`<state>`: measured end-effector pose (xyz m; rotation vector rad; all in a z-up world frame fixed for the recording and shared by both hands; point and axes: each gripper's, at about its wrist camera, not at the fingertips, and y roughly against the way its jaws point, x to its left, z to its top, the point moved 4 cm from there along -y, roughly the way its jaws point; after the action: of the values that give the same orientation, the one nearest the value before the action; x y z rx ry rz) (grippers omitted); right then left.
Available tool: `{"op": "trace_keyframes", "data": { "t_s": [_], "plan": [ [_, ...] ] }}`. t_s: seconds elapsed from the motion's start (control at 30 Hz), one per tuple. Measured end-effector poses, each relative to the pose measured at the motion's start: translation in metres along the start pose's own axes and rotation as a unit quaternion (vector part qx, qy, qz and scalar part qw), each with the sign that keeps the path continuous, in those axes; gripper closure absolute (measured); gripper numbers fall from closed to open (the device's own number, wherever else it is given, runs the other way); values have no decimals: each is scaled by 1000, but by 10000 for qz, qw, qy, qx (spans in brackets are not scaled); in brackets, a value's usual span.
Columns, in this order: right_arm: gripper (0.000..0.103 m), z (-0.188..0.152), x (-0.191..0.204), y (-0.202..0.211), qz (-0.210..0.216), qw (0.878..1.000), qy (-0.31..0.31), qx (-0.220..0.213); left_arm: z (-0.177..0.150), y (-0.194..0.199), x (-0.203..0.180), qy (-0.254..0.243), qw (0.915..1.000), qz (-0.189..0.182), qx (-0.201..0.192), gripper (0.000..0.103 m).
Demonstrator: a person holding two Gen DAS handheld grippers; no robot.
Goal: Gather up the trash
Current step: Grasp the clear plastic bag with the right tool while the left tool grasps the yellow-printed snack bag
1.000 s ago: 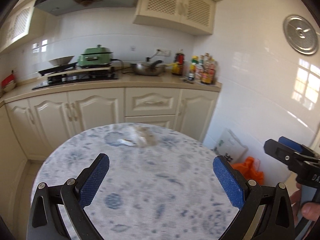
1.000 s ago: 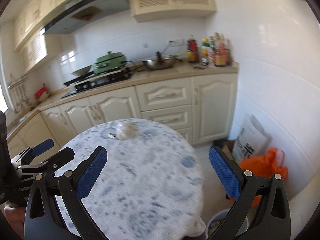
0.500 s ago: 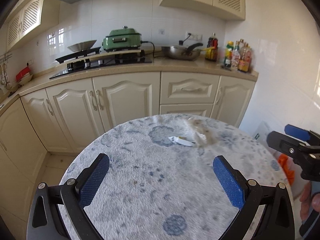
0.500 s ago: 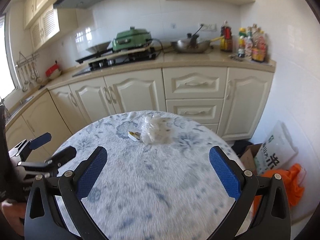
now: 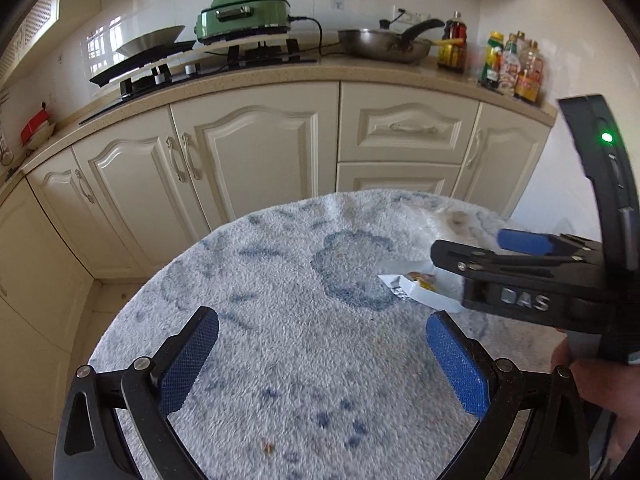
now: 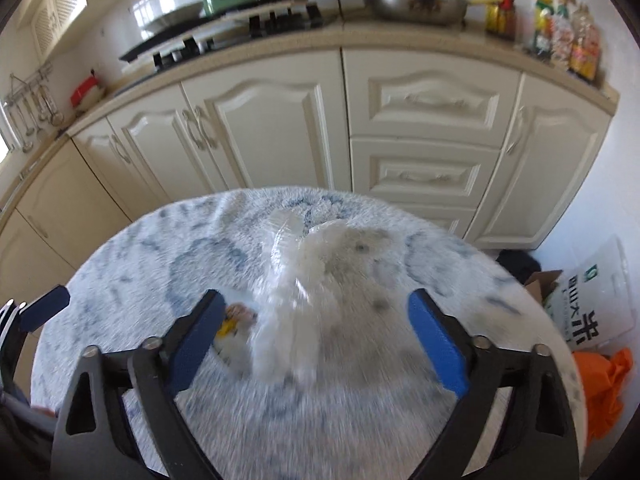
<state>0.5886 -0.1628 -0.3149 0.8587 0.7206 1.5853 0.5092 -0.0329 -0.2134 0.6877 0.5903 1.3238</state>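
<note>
Nearest in the right wrist view: right claw spread wide, holding nothing, blue pads either side of a crumpled clear plastic bag lying on the round surface with its fuzzy blue-and-white cover. Bag between the fingers but not yet pinched; contact hard to judge through the blur. Just beside the left-hand pad, a small torn snack wrapper, white with yellow and brown bits, touching or nearly touching the bag's edge.

Left claw also wide and empty, hovering over bare cover, well apart from the trash, which sits off toward its right finger. Same wrapper visible there, partly hidden under the right tool's black body.

Beyond the surface: cream cabinets, then the counter with a green cooker, a wok and a row of bottles. On the floor at right, an orange bag and a printed white sack.

Likely risks: thin film sliding out if the pads close on a loose fold rather than the bulk; plush cover getting pinched together with the plastic if the fingers come down too low; wrapper knocked aside or off the rim by the near pad; the two tools bumping, given how near they are.
</note>
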Motion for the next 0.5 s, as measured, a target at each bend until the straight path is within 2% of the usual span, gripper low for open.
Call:
{"op": "trace_keyframes", "data": {
  "t_s": [0.03,0.1,0.13,0.3,0.5],
  "plan": [
    [28,0,0,-7,-9,10000,23,88,1,-5,-2,-38,10000,14,26,1],
    [54,0,0,-4,0,9999,171,3,7,-16,-7,-117,9999,38,53,1],
    [70,-1,-2,-2,40,9998,177,2,7,-19,-10,-149,9999,38,44,1],
    [74,-8,-17,13,170,9998,77,-71,13,-37,-33,-353,9994,-35,36,1],
    [74,-17,-33,48,225,9993,-28,-291,18,-72,-59,-687,9973,26,267,1]
  ]
}}
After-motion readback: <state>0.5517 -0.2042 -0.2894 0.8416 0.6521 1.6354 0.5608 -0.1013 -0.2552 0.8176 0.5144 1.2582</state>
